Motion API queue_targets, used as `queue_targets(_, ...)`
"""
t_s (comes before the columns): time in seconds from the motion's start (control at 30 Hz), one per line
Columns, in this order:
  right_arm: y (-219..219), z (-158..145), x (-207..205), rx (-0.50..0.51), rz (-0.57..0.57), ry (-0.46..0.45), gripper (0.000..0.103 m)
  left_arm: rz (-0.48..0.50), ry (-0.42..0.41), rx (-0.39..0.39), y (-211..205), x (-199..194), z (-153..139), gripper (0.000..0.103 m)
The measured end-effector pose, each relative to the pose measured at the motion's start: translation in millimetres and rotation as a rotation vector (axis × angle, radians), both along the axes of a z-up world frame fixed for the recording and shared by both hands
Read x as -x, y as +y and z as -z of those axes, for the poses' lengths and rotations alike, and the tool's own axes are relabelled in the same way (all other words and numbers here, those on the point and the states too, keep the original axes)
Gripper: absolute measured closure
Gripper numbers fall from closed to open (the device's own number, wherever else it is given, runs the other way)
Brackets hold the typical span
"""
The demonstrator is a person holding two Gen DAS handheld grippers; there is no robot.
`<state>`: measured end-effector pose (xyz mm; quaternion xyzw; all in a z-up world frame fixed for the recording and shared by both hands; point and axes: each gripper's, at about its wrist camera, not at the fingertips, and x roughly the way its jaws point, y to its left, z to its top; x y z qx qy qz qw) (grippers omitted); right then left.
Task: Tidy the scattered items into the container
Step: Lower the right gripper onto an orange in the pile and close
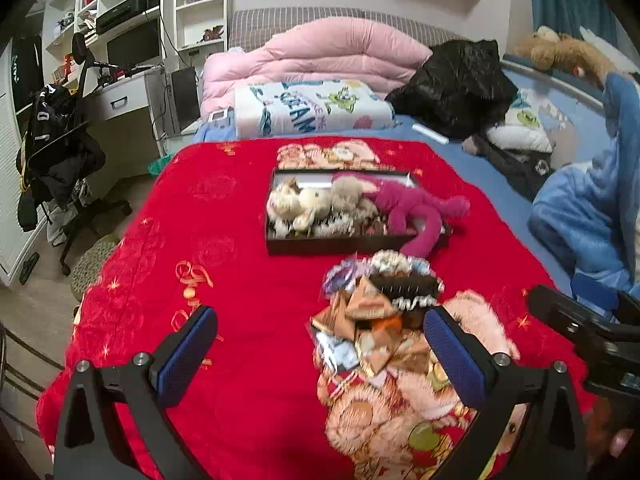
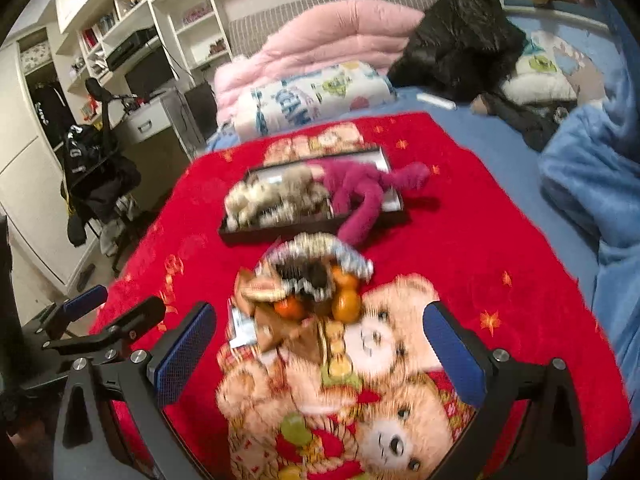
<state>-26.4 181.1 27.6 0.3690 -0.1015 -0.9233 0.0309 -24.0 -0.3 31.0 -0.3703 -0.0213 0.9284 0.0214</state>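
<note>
Container (image 1: 340, 242), a dark tray at frame centre on the red blanket (image 1: 240, 280), already holds plush toys. We judge collection ongoing: scattered items (image 1: 372, 320) (oranges, packets) lie lower centre. Left gripper (image 1: 320, 344) and right gripper (image 2: 320, 336) gape wide, empty; next, close on one piece.

**A lived-in bedroom at home**

A bed (image 1: 460, 168) fills the view, spread with a red teddy-bear blanket (image 1: 240, 280) and piled with a folded pink duvet (image 1: 320, 52) and a cartoon-print pillow (image 1: 308, 108). Beside it stand white built-in shelves (image 1: 192, 8), a desk with a monitor (image 1: 134, 46), and an office chair draped in dark clothes (image 1: 60, 148).
</note>
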Motion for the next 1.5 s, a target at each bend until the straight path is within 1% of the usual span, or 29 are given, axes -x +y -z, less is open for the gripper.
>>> queue_targets(0.03,-1,-6,5,-0.031,0.000,0.007,0.000,-0.004,-0.003,-0.013,-3,1,-3,0.000)
queue_targets(0.13,-9,-14,19,-0.126,-0.006,0.001,0.000,-0.003,-0.027,-0.019,-3,9,-2,0.000)
queue_targets(0.27,-16,-16,30,-0.145,-0.034,-0.009,0.000,-0.022,-0.051,0.016,-2,10,6,0.000)
queue_targets(0.37,-20,-21,38,-0.157,-0.052,0.014,0.000,-0.006,-0.073,-0.022,-5,20,8,0.000)
queue_targets(0.47,-20,-23,50,-0.179,-0.060,0.020,0.000,-0.006,-0.097,-0.025,-5,29,9,0.000)
queue_targets(0.5,-19,-23,53,-0.183,-0.056,0.022,0.000,-0.005,-0.117,-0.032,-5,32,11,0.000)
queue_targets(0.53,-17,-22,56,-0.179,-0.058,0.024,0.000,-0.005,-0.113,-0.026,-5,34,12,0.000)
queue_targets(0.6,-14,-19,62,-0.174,-0.063,0.029,0.000,-0.010,-0.153,-0.036,-4,40,17,0.000)
queue_targets(0.7,-8,-12,70,-0.173,-0.053,0.043,0.000,-0.024,-0.140,-0.030,-4,46,26,0.000)
queue_targets(0.73,-6,-8,71,-0.175,-0.051,0.062,0.000,-0.036,-0.129,-0.032,-4,48,30,0.000)
queue_targets(0.8,-3,3,75,-0.182,-0.057,0.076,0.000,-0.036,-0.148,-0.039,-3,54,43,0.000)
queue_targets(0.87,2,19,83,-0.203,-0.050,0.034,0.000,-0.040,-0.160,-0.018,0,57,56,0.000)
queue_targets(0.93,7,37,87,-0.162,-0.067,0.015,0.000,-0.041,-0.162,-0.006,4,59,66,0.000)
queue_targets(1.0,12,52,92,-0.137,-0.054,-0.017,0.001,-0.025,-0.176,-0.011,8,62,74,0.000)
queue_targets(1.07,10,68,94,-0.151,-0.059,-0.054,0.004,-0.013,-0.179,0.010,12,64,80,0.000)
queue_targets(1.17,4,87,94,-0.163,-0.081,-0.107,0.005,-0.009,-0.194,0.019,11,67,89,0.000)
queue_targets(1.2,2,93,94,-0.166,-0.085,-0.127,0.005,-0.014,-0.210,0.026,9,67,92,0.000)
queue_targets(1.23,1,99,94,-0.164,-0.091,-0.144,0.006,-0.013,-0.222,0.004,7,69,96,0.000)
queue_targets(1.27,1,104,95,-0.159,-0.089,-0.164,0.007,-0.008,-0.234,-0.039,5,71,102,0.000)
queue_targets(1.33,3,112,97,-0.140,-0.088,-0.190,0.008,-0.006,-0.265,-0.079,4,75,110,0.000)
queue_targets(1.4,6,119,100,-0.111,-0.091,-0.219,0.010,-0.005,-0.284,-0.089,5,77,116,0.000)
queue_targets(1.47,9,127,105,-0.076,-0.091,-0.246,0.014,-0.003,-0.289,-0.062,9,77,119,0.000)
queue_targets(1.5,10,131,106,-0.076,-0.087,-0.259,0.015,-0.002,-0.287,-0.046,10,76,119,0.000)
